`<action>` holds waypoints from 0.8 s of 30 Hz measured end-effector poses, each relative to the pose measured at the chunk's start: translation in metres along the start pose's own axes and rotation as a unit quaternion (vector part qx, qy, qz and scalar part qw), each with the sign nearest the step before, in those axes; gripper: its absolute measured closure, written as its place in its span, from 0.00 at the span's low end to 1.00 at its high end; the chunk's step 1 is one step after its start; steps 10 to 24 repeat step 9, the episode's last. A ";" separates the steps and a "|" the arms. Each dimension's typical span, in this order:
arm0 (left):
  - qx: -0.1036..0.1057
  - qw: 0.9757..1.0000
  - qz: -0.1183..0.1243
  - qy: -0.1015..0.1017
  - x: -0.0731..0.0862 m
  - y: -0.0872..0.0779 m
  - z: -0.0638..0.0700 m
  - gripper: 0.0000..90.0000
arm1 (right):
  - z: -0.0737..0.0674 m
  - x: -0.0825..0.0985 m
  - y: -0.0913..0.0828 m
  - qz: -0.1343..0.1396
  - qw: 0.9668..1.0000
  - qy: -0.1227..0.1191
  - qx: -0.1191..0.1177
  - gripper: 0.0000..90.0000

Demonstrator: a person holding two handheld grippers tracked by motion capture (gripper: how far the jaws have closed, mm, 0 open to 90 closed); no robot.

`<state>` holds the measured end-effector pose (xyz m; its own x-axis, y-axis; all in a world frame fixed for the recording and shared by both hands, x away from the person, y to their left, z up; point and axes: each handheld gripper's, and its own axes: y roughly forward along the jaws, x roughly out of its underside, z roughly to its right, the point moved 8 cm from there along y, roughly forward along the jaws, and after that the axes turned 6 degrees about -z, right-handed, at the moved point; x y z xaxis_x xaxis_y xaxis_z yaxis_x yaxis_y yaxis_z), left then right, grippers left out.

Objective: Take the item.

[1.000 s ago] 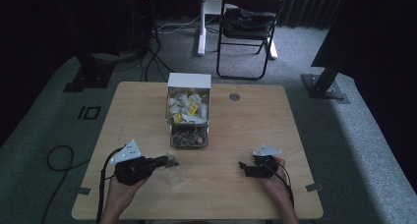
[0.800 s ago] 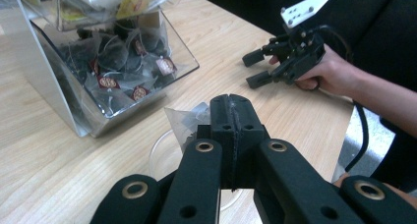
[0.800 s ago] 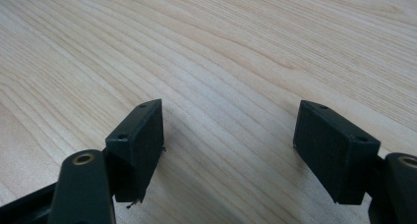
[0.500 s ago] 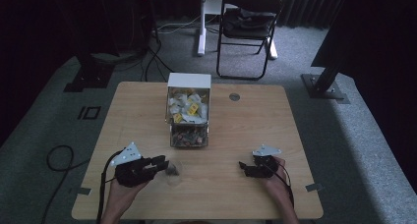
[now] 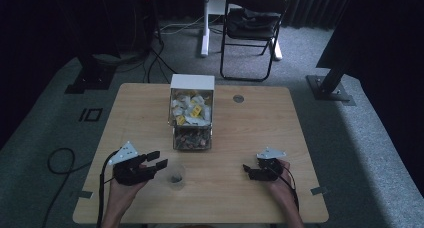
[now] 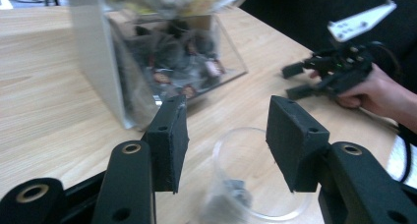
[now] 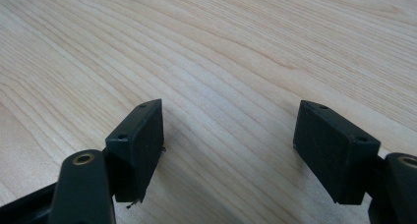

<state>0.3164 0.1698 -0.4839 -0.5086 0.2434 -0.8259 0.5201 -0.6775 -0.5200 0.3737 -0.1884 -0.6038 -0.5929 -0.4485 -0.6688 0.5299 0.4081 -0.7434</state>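
A clear plastic cup (image 5: 175,175) stands near the table's front edge, left of centre, with a small dark piece (image 6: 235,189) lying in its bottom. My left gripper (image 5: 157,159) hovers just left of the cup. Its jaws have just been opening and now stand apart, holding nothing, with the cup (image 6: 255,170) below and just beyond them. My right gripper (image 5: 247,171) rests low at the front right, open over bare wood (image 7: 230,111), and is also seen across the table (image 6: 292,81) in a hand.
A white dispenser box (image 5: 192,113) sits mid-table, with pale and yellow packets in its upper part and dark wrapped pieces in its clear lower bin (image 6: 187,57). Beyond the table (image 5: 265,133) stands a folding chair (image 5: 252,28).
The left gripper's jaws have gone from shut to apart, and the gripper has drawn back to the left, off the cup. The right gripper has not moved.
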 end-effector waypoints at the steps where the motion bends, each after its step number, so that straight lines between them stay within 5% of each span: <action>1: -0.003 1.000 0.001 -0.004 0.000 0.000 -0.003 0.57 | 0.000 0.000 0.000 0.000 1.000 0.000 0.000 0.30; 9: -0.028 0.999 -0.001 -0.020 0.002 0.010 -0.024 0.57 | 0.000 0.000 0.000 0.000 1.000 0.000 0.000 0.30; 24: -0.028 0.999 -0.001 -0.020 0.002 0.010 -0.024 0.57 | 0.000 0.000 0.000 0.000 1.000 0.000 0.000 0.30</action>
